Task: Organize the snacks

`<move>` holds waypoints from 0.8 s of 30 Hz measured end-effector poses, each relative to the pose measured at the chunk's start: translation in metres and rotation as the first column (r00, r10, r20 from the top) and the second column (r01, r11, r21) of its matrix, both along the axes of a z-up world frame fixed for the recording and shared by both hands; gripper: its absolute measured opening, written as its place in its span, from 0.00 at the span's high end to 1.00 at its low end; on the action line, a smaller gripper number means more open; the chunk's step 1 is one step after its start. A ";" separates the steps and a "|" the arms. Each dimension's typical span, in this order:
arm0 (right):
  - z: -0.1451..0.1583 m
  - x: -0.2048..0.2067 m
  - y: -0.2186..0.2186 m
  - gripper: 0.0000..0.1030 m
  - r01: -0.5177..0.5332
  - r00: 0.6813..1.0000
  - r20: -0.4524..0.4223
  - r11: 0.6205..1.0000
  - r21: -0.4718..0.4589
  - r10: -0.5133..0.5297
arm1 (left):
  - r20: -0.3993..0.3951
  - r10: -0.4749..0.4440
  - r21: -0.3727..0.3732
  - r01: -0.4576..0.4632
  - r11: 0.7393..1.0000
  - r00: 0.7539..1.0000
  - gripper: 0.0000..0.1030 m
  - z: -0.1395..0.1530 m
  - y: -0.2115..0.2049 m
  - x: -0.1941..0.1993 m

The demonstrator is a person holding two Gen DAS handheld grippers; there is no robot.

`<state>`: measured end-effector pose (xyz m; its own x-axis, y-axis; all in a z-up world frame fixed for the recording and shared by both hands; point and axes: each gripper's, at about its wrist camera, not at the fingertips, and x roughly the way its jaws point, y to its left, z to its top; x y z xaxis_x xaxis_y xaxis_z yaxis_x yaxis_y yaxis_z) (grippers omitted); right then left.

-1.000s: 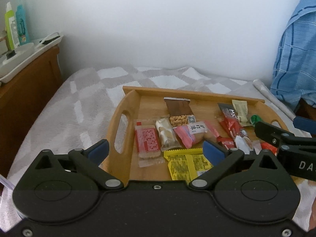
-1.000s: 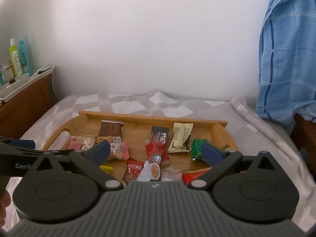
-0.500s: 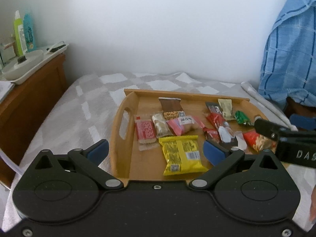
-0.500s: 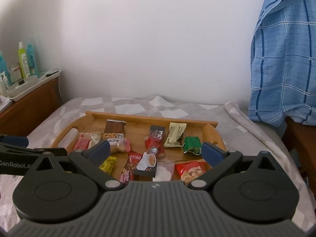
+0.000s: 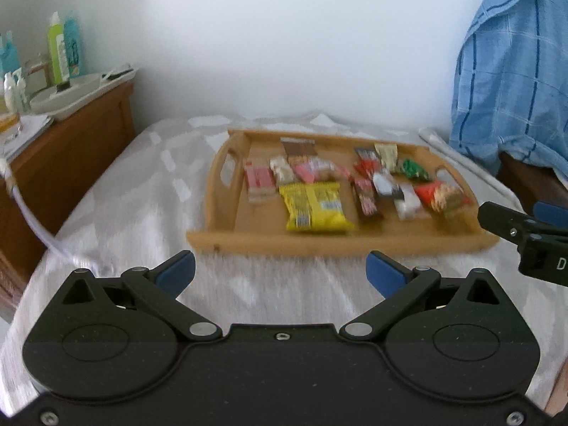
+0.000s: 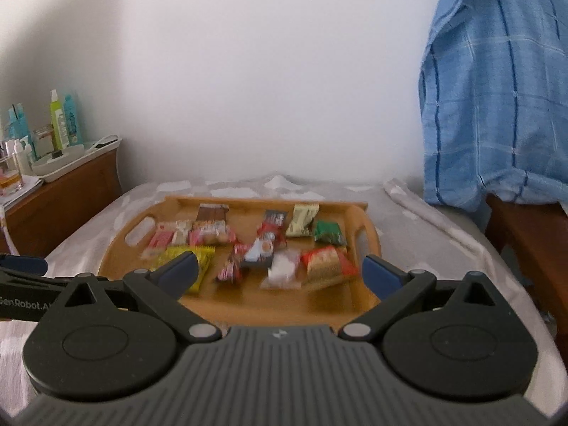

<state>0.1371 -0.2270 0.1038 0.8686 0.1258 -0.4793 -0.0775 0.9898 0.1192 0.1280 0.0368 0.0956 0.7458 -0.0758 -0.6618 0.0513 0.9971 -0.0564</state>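
Before the tray's (image 5: 319, 245) near rim, over bare blanket (image 5: 142, 213), your left gripper (image 5: 280, 271) and right gripper (image 6: 280, 271) hang spread, empty.

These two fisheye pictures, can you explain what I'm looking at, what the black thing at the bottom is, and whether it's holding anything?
Each picture comes from a camera on a hand-held gripper, looking along its two blue-tipped fingers. One view shows the left gripper, the other the right gripper. Both are open and hold nothing. Ahead, on a grey checked blanket, sits a wooden tray of wrapped snacks, among them a yellow packet, a green one and a red one. The pictures are blurred.
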 end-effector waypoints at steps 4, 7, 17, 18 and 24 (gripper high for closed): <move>-0.012 -0.022 -0.005 0.00 0.002 1.000 0.005 1.000 -0.006 -0.002 | -0.002 0.013 -0.005 -0.013 1.000 1.000 0.01 -0.011 0.000 -0.022; -0.021 -0.035 -0.008 0.00 0.008 1.000 0.004 1.000 -0.014 -0.008 | 0.010 0.020 0.013 -0.020 1.000 1.000 0.01 -0.019 -0.003 -0.034; -0.063 -0.062 -0.004 0.00 0.004 0.999 -0.036 0.997 -0.075 -0.007 | -0.010 0.019 0.041 -0.019 0.999 1.000 0.01 -0.054 -0.008 -0.057; -0.068 -0.063 -0.004 0.00 0.005 0.999 -0.044 0.997 -0.081 -0.009 | -0.016 0.018 0.039 -0.018 0.999 1.000 0.01 -0.058 -0.008 -0.058; -0.092 -0.069 -0.005 0.00 0.018 0.997 -0.075 0.993 -0.119 -0.027 | -0.041 0.017 0.049 -0.015 0.999 0.999 0.01 -0.076 -0.011 -0.059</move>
